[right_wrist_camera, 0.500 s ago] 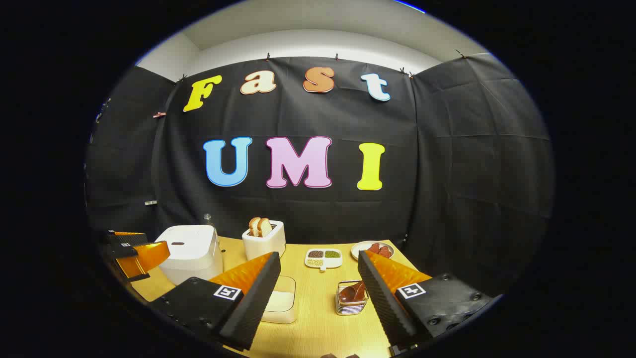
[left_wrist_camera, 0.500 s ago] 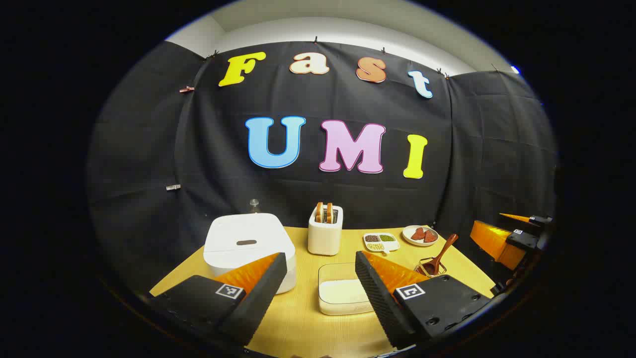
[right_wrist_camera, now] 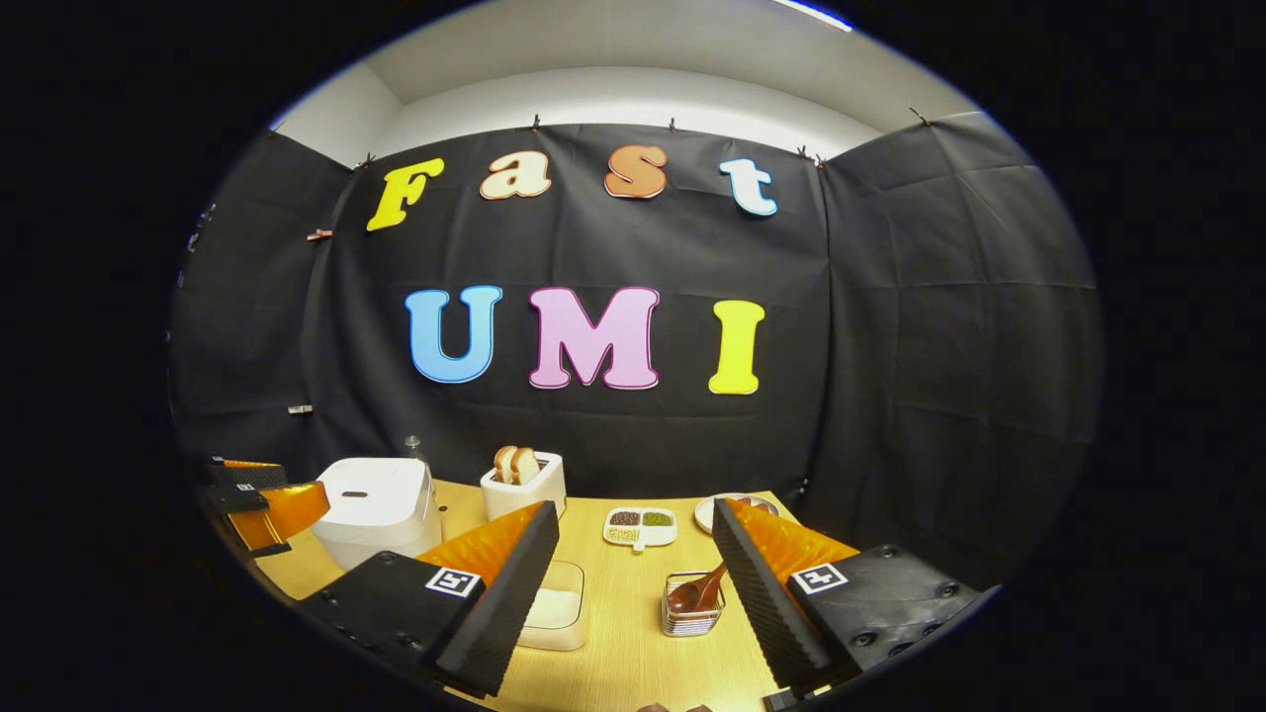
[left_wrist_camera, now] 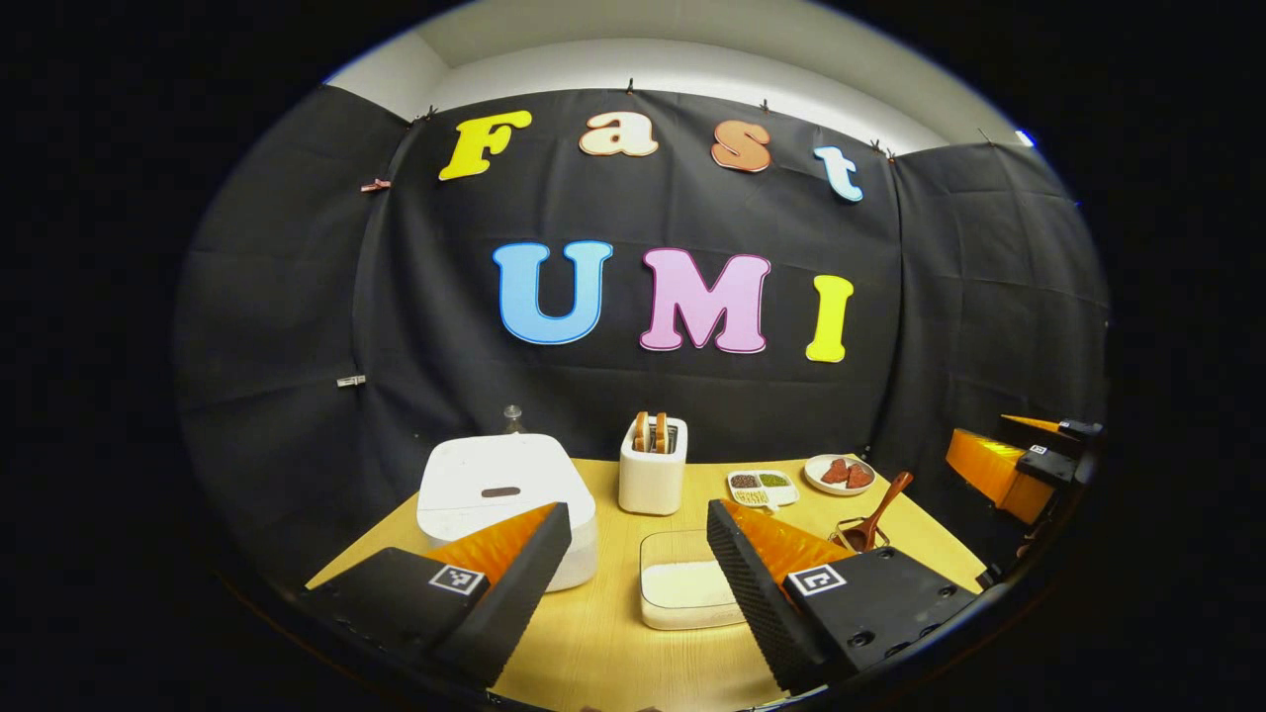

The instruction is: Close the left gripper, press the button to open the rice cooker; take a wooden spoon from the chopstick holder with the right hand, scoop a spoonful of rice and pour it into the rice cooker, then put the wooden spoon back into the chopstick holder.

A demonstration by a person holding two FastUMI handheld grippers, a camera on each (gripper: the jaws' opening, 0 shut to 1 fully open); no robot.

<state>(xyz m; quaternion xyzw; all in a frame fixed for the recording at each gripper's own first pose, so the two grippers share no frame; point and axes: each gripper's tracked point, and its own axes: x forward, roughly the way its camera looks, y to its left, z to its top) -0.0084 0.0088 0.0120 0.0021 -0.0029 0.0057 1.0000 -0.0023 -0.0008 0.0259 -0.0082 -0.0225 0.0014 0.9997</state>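
Left gripper view: our left gripper [left_wrist_camera: 633, 554] fingers stand spread above the tabletop [left_wrist_camera: 603, 653], short of the closed rice cooker [left_wrist_camera: 499, 494] (front-left); pressing its button [left_wrist_camera: 499, 491] while spread risks missing it.

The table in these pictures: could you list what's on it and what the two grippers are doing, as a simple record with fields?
Table: yellow wooden top
Rice cooker: white, lid down, left side of table
Toaster: white, bread slices in its slots
Rice container: clear box of white rice
Chopstick holder: small wire basket
Wooden spoon: resting in the holder
Divided dish: grains in compartments
Plate: reddish slices on it
Left gripper: open, holding nothing
Right gripper: open, holding nothing
Task progress: not begun
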